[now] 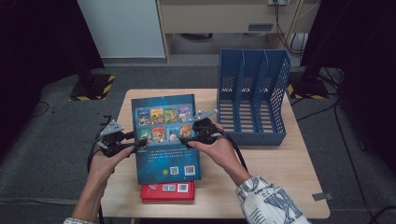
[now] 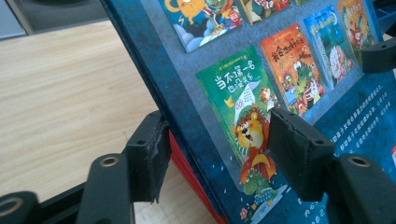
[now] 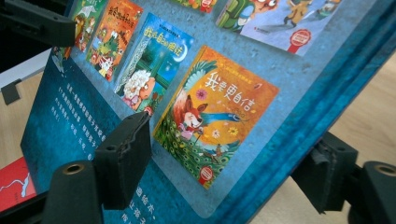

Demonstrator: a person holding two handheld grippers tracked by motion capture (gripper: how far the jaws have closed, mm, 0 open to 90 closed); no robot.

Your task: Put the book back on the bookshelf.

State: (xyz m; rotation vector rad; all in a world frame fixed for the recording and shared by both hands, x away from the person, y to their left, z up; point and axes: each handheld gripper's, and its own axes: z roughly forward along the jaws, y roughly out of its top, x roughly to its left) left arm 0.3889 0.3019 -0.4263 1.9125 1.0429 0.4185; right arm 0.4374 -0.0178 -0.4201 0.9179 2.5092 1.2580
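Above the table's near half, a blue picture book (image 1: 167,138) hangs tilted between two hand-held claws, over a red book (image 1: 167,192) lying flat on the wooden table (image 1: 289,177). At the left edge, the left gripper (image 1: 125,141) is clamped across the cover and spine side, one pad on the lion picture (image 2: 251,135) and the other behind. At the right edge, the right gripper (image 1: 189,138) pinches the book the same way beside the fox cover (image 3: 215,112). It looks like a thick stack of thin volumes, stiff but fairly heavy, with a glossy cover that could slip; gripping mid-height on both edges seems sensible. Its back shows rows of bright cartoon covers above white text. Farther right stands a blue file rack (image 1: 252,95).
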